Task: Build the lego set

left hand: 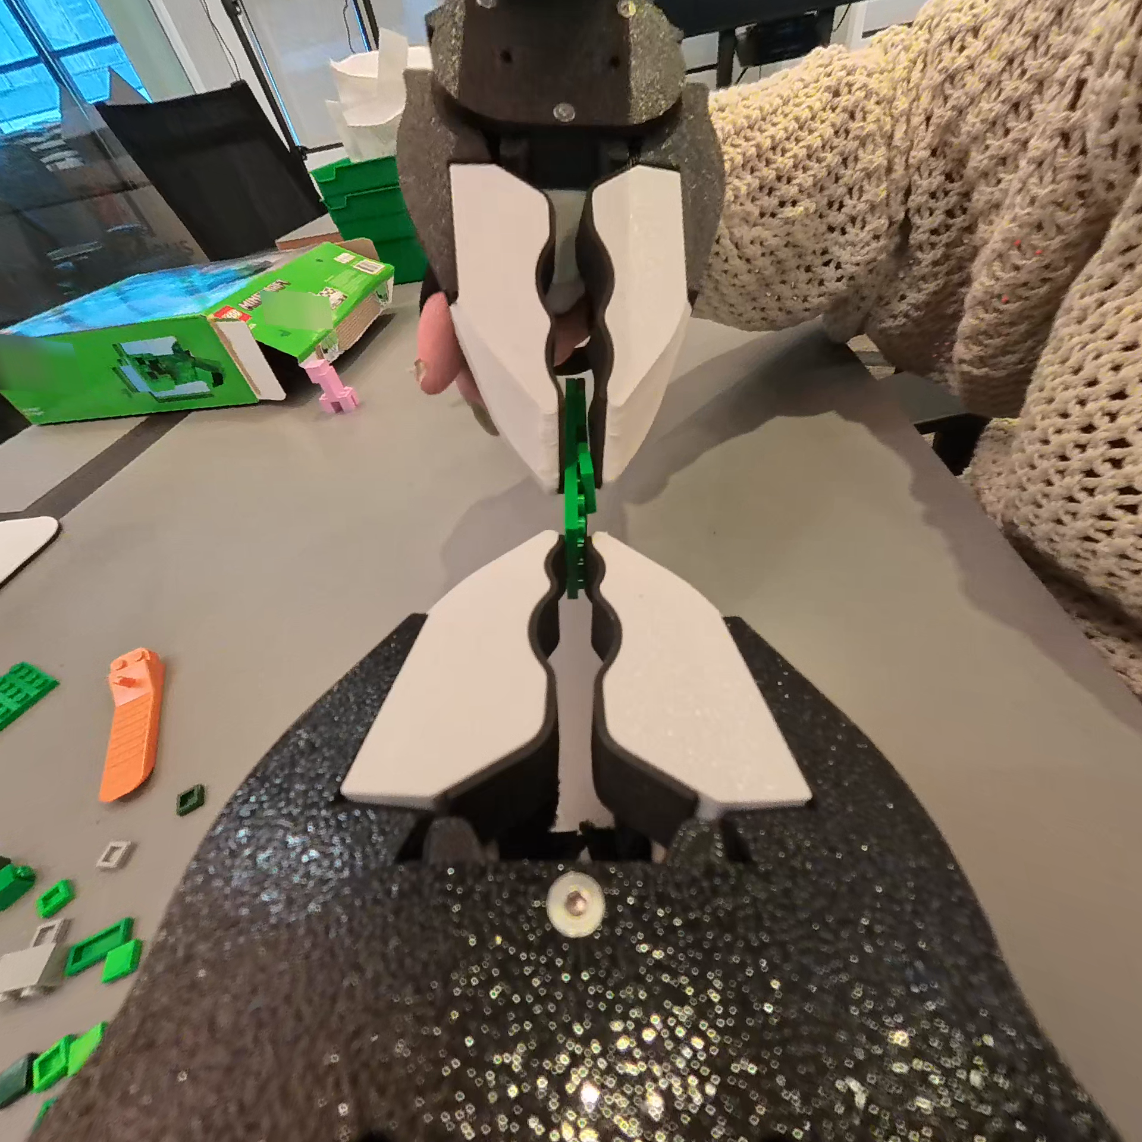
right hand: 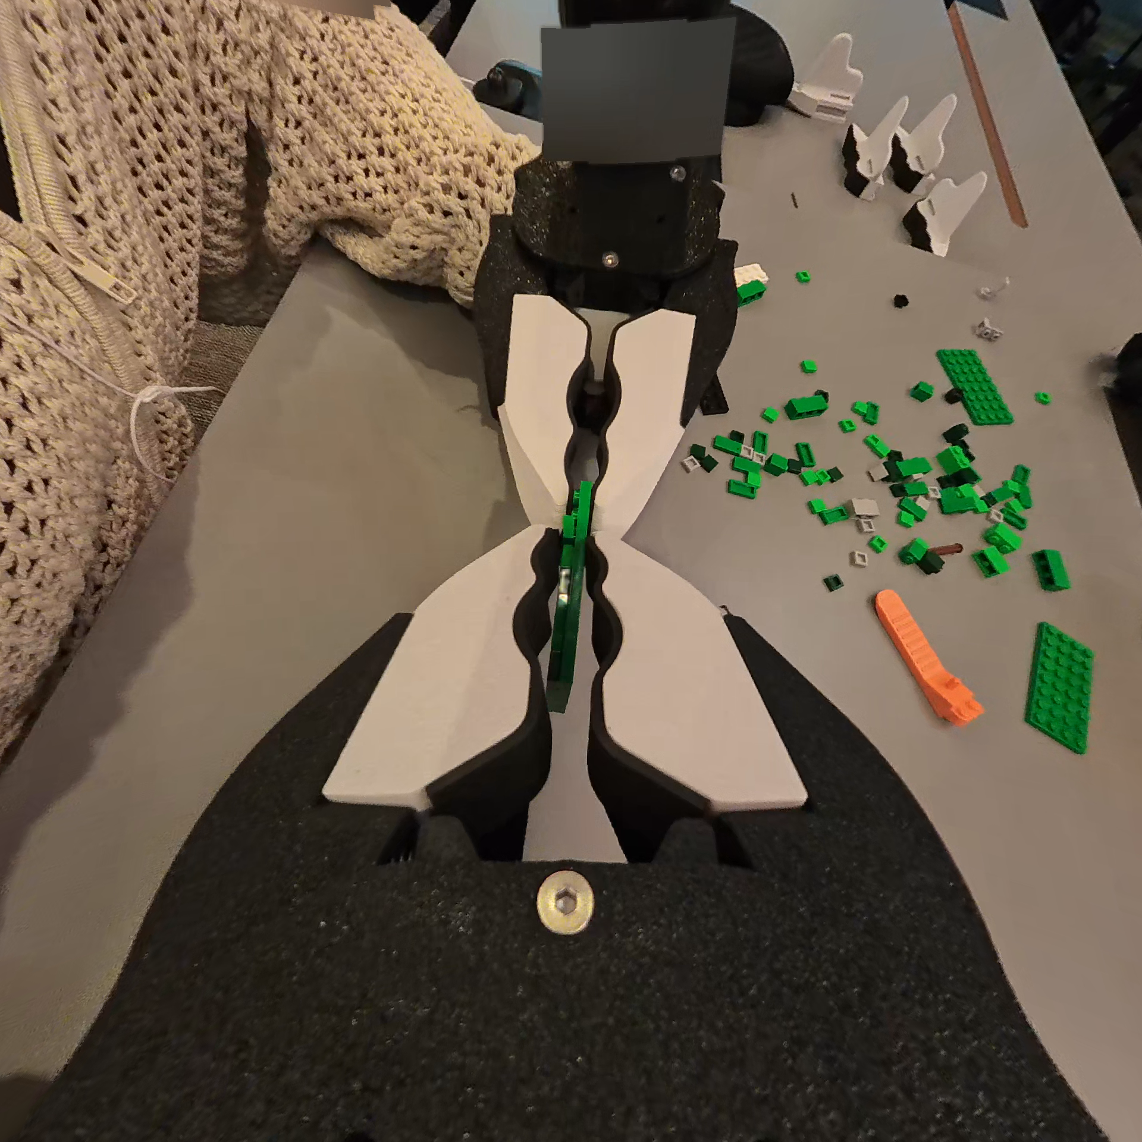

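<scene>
In the left wrist view, the left gripper (left hand: 578,559) is clenched on one end of a flat green lego piece (left hand: 578,494), held on its edge above the grey counter (left hand: 259,587). The right gripper (left hand: 578,476) faces it and pinches the other end. Left of the green piece lie an orange brick tool (left hand: 133,723), a green box (left hand: 185,327) and a small pink figure (left hand: 334,386).

In the right wrist view, the right gripper (right hand: 565,541) grasps the same green lego piece (right hand: 565,618), tip to tip with the left gripper (right hand: 578,500). Right of it, many loose bricks (right hand: 914,469) and two green plates (right hand: 1060,686) wait. I think the build has only just begun, with most of it left.
</scene>
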`<control>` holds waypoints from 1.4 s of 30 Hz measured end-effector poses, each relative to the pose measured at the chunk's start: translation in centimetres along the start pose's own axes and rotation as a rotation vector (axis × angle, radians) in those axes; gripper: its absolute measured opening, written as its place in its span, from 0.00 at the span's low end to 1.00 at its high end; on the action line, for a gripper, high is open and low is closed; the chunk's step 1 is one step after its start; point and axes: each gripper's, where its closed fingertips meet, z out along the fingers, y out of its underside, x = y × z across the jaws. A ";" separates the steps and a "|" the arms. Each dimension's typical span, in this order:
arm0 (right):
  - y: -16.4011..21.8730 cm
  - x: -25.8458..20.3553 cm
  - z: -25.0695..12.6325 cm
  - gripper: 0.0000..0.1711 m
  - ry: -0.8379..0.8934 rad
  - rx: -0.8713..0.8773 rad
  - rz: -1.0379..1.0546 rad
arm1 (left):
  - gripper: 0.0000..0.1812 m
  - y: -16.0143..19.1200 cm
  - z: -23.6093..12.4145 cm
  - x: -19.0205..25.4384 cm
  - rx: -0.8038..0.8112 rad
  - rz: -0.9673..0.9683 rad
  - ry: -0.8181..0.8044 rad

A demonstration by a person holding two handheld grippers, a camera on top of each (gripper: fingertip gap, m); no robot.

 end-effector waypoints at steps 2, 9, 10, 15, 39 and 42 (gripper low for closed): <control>-0.1 0.0 0.0 0.04 0.006 -0.001 -0.014 | 0.02 -0.1 0.0 0.0 0.005 -0.001 0.002; 0.0 0.2 0.0 0.05 0.039 -0.031 -0.052 | 0.02 -0.1 -0.1 -0.1 0.009 -0.004 -0.006; 0.0 0.2 0.0 0.06 0.045 -0.036 -0.055 | 0.02 -0.2 -0.1 -0.1 0.011 -0.004 -0.008; 0.3 0.3 0.2 0.05 0.067 -0.058 -0.065 | 0.02 -0.1 -0.1 -0.2 0.007 -0.010 -0.009; 0.3 0.7 0.3 0.04 0.135 -0.014 0.031 | 0.07 -0.3 -0.2 -0.6 0.029 0.066 -0.078; 0.6 0.8 0.5 0.04 0.114 -0.019 0.082 | 0.20 -0.7 -0.3 -0.8 0.049 0.124 -0.116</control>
